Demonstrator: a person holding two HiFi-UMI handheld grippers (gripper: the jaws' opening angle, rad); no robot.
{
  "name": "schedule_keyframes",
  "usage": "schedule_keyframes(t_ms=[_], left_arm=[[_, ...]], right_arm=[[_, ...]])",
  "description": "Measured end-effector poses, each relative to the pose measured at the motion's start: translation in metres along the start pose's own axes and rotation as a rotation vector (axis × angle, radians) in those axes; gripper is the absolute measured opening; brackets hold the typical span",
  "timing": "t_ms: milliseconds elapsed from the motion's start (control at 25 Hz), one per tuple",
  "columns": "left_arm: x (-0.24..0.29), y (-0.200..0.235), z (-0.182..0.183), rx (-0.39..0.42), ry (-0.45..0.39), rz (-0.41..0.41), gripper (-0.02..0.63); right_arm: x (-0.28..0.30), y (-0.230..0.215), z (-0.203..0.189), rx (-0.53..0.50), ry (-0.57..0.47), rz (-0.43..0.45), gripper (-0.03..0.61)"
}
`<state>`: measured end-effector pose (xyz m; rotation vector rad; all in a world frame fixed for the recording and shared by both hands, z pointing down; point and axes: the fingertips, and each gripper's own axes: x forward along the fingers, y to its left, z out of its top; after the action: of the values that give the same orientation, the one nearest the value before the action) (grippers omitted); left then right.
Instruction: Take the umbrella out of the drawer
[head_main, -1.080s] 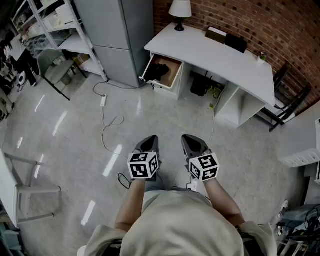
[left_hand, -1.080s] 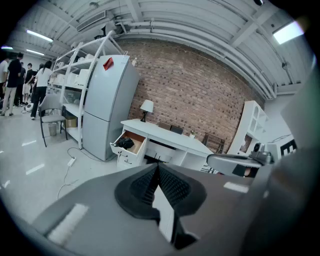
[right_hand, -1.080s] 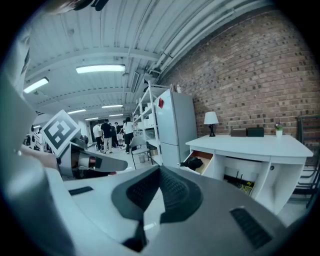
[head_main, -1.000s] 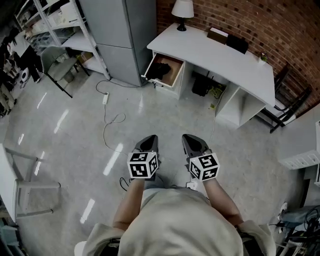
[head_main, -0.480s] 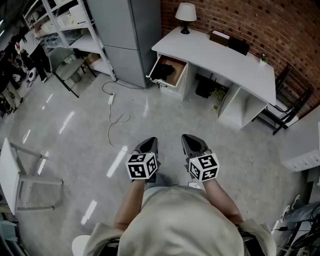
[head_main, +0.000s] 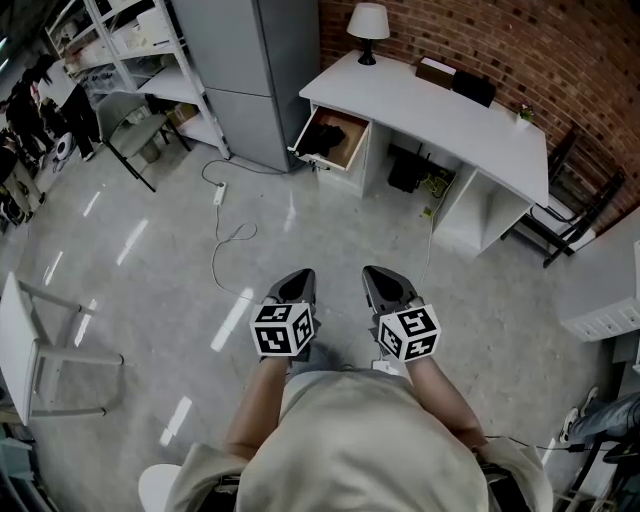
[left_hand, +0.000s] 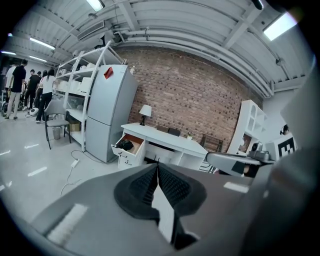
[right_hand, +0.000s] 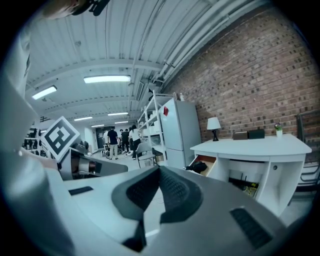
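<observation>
A black folded umbrella (head_main: 320, 139) lies in the open wooden-lined drawer (head_main: 335, 158) at the left end of the white desk (head_main: 440, 110). The umbrella (left_hand: 125, 145) also shows in the left gripper view, and the umbrella (right_hand: 200, 167) in the right gripper view. My left gripper (head_main: 296, 285) and right gripper (head_main: 382, 284) are held side by side over the grey floor, well short of the desk. Both are shut with nothing between their pads (left_hand: 170, 187).
A grey fridge (head_main: 250, 70) stands left of the desk, with white shelving (head_main: 110, 60) and a chair (head_main: 125, 130) further left. A white cable with a power strip (head_main: 218, 195) lies on the floor. A lamp (head_main: 368, 25) and boxes sit on the desk. People stand at far left.
The desk and drawer have shifted slightly in the head view as the person moved over the floor. Both grippers stay shut and side by side.
</observation>
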<state>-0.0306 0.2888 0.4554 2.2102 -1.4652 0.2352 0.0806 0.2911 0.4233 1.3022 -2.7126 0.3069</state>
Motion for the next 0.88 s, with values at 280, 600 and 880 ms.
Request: schedule_keyframes(t_ms=[280,600,880], left_arm=[[0.005,-0.006,0.004,0.002,-0.013,-0.020,0.143],[0.040,0.015,0.019,0.014,-0.020,-0.040,0.275],[0.100,0.051,0.047,0.011,0.005,-0.056,0.316]], right_arm=[[0.000,-0.008,-0.002,0.013,0.002,0.008,0.119],[0.038,-0.024,-0.006,0.034,0.037,0.024,0.261],[0.105,-0.063,0.009,0.042,0.049,0.014,0.327]])
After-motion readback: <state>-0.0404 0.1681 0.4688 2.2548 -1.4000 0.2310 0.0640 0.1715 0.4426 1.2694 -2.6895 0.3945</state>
